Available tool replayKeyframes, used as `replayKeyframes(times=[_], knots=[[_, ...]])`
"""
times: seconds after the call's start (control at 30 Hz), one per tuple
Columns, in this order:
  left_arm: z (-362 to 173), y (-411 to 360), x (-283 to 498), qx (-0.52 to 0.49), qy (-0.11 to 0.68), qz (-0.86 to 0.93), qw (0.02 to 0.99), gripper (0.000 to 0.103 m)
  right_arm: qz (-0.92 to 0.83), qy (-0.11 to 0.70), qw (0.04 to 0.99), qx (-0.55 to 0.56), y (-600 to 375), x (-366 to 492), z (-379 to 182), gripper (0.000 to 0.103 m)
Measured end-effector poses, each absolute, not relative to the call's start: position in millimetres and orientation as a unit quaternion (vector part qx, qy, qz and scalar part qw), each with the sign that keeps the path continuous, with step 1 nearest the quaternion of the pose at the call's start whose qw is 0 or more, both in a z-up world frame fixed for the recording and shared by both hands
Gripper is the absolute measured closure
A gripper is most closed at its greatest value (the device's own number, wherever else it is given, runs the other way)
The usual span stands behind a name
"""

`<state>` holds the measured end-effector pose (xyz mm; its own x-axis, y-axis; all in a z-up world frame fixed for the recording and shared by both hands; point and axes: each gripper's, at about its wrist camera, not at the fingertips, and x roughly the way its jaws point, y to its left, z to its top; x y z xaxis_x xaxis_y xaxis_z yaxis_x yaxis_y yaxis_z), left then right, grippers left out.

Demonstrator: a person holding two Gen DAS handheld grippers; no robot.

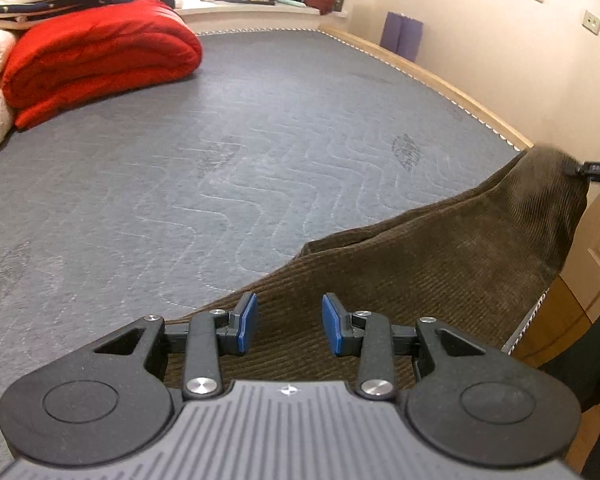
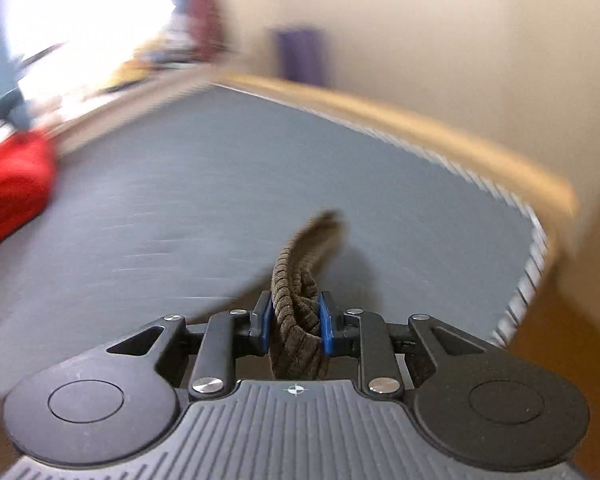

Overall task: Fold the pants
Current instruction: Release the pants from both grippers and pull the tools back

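We see the brown corduroy pants (image 1: 440,264) lying on the grey mattress (image 1: 180,184), spread under our left gripper (image 1: 289,322) and rising rightward. The right wrist view is motion-blurred. Our left gripper gapes wide, holding nothing; our right gripper (image 2: 295,322) pinches a bunched fold of the pants.

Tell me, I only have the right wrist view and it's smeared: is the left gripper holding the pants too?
Observer: No. The left gripper has its jaws open above the brown corduroy pants, gripping nothing.
Operator: How does the cloth lie there?
Observer: It rises from the grey mattress to a peak where the right gripper pinches it.
Operator: Anything else on the bed?
Observer: A folded red blanket at the far left.
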<state>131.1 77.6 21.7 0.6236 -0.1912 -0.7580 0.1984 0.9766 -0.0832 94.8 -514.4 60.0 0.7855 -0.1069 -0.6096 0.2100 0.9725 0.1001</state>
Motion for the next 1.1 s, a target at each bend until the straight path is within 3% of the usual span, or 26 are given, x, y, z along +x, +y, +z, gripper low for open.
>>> replayKeyframes(times=[0.13, 0.27, 0.43, 0.53, 0.67, 0.87, 1.1], knots=[[24.4, 90.6, 123.8, -0.006, 0.417, -0.093, 0.904, 0.063, 0.017, 0.275, 0.961, -0.027, -357.2, 52.7, 86.2, 0.078], [25.5, 106.0, 119.4, -0.023, 0.418, -0.072, 0.905, 0.063, 0.12, 0.283, 0.949, -0.071, -220.8, 11.9, 52.9, 0.076], [27.2, 122.8, 113.4, -0.041, 0.418, -0.059, 0.905, 0.063, 0.298, 0.428, 0.849, -0.082, -110.6, -29.4, -31.3, 0.075], [28.3, 130.6, 108.4, -0.043, 0.417, -0.054, 0.906, 0.061, 0.353, 0.444, 0.817, -0.108, -94.7, -55.4, -41.1, 0.075], [27.5, 132.9, 105.3, -0.037, 0.418, -0.053, 0.906, 0.06, 0.339, 0.402, 0.84, -0.135, -124.4, -48.3, -23.5, 0.058], [18.9, 131.1, 107.7, -0.021, 0.429, -0.047, 0.902, 0.06, 0.273, 0.384, 0.859, -0.202, -164.9, -6.9, -41.5, 0.056], [7.6, 132.7, 115.4, -0.015, 0.442, -0.035, 0.896, 0.06, 0.31, 0.385, 0.833, -0.248, -140.4, -1.5, -82.1, 0.056]])
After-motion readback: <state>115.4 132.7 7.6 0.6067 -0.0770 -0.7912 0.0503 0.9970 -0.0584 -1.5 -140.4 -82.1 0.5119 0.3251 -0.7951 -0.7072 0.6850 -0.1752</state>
